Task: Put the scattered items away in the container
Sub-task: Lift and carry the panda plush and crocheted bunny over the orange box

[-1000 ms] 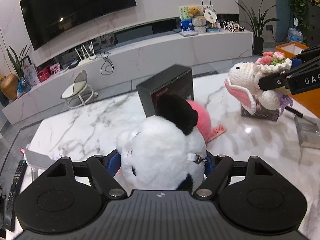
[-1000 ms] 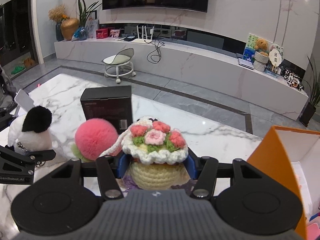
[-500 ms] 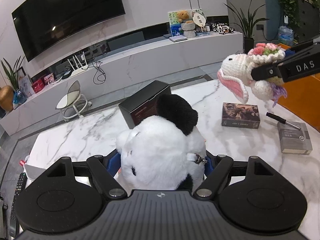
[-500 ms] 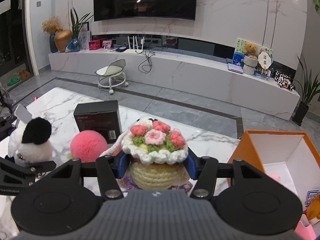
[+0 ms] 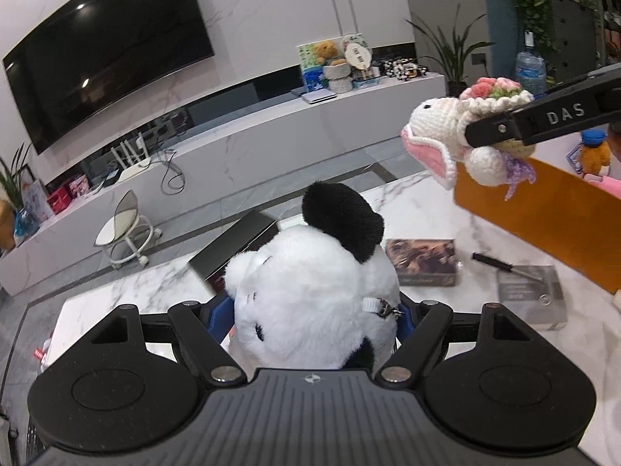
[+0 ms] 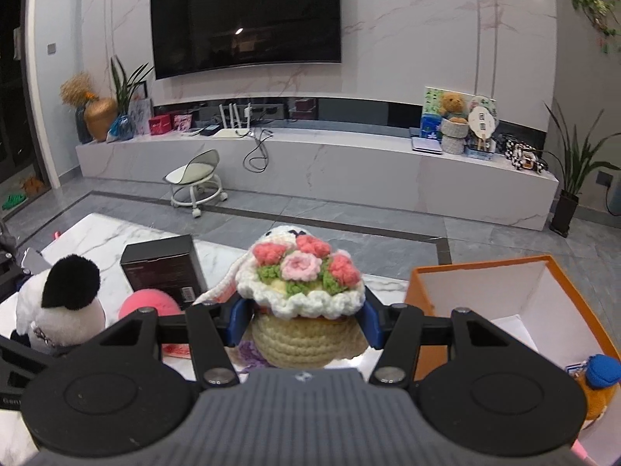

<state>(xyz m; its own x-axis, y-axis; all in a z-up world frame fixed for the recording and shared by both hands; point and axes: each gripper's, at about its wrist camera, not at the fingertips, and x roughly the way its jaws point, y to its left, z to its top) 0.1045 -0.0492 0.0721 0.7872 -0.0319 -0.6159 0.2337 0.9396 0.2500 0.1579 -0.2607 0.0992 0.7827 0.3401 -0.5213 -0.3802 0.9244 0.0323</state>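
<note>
Both toys held clear of the table (image 5: 446, 209), likely to clear the wall of the orange box (image 6: 485, 272): left gripper (image 5: 314, 306) jaws clamped on the panda plush (image 5: 310, 291), right gripper (image 6: 302, 320) jaws clamped on the crochet bunny (image 6: 302, 291) (nearest the box's rim).
</note>
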